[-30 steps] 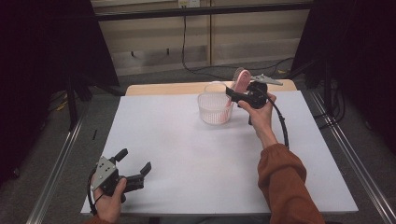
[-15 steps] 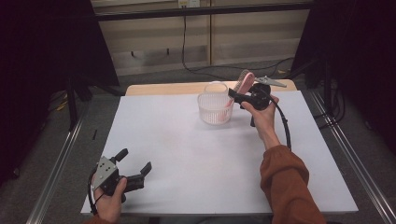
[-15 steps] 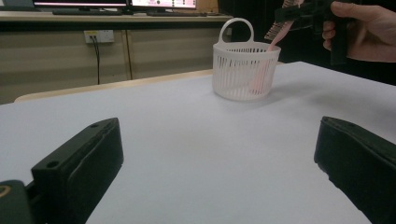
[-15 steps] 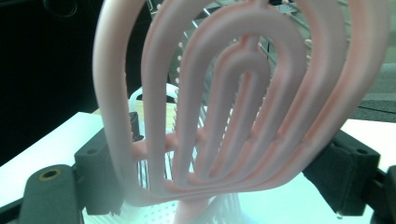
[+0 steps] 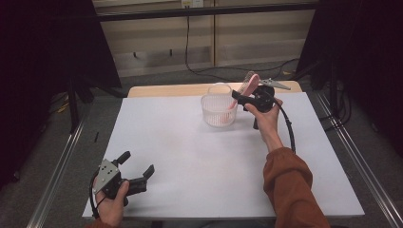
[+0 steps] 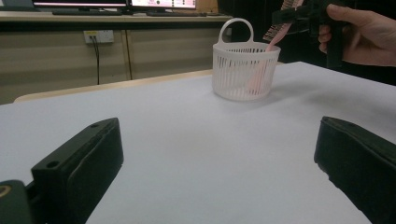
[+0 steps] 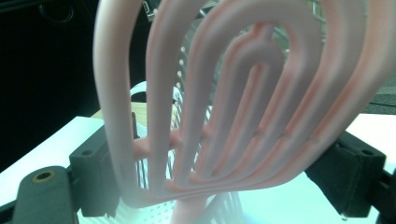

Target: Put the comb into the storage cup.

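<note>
A white slatted basket (image 5: 218,111) (image 6: 243,70) with a hoop handle stands at the far side of the white table. A pink hairbrush (image 5: 250,81) (image 6: 280,32) (image 7: 233,93) leans in it, handle down, head above the rim. My right gripper (image 5: 237,97) (image 7: 219,156) is at the basket's right rim with the brush head between its jaws. The jaws have just been opening and stand a little apart around the head, so the gripper is open. My left gripper (image 5: 138,163) (image 6: 215,149) rests open near the front left corner with nothing between its jaws.
The white table top (image 5: 190,156) stretches between the two grippers. A wooden edge (image 5: 166,89) runs behind it. Metal rails (image 5: 57,175) flank both sides. Dark curtains and cables lie beyond the far end.
The pink brush has tipped slightly to the right over the basket. Both hands have stayed where they were.
</note>
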`<action>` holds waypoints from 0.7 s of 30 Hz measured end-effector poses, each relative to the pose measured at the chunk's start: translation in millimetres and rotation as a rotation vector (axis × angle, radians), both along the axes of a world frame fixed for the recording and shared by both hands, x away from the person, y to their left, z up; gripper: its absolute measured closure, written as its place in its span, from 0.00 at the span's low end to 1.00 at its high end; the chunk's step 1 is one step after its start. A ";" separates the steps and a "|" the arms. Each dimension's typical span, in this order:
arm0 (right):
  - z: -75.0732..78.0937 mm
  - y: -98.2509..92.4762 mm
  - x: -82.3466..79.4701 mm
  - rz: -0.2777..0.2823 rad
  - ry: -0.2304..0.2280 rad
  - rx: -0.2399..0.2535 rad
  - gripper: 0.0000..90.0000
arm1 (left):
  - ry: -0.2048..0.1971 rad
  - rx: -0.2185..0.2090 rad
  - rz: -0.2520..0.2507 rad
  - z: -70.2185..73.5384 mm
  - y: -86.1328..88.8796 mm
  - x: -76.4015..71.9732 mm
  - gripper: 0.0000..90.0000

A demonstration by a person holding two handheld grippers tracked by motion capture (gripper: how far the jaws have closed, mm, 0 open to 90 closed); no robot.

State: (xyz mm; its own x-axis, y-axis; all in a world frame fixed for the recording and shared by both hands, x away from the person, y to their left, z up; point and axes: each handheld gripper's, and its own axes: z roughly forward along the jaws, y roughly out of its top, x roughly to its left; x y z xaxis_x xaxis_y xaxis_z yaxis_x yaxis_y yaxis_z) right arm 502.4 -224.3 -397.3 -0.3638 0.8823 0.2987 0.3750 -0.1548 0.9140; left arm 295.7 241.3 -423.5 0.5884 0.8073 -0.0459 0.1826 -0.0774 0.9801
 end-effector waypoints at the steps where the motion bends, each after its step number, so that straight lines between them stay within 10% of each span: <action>1: -0.2 0.5 0.2 0.001 -0.001 -0.001 0.16 | -0.003 0.004 0.000 0.2 0.3 0.1 0.02; 21: 1.3 -1.9 -8.0 0.060 0.010 -0.055 0.20 | -0.003 0.006 -0.002 0.4 0.3 0.0 0.02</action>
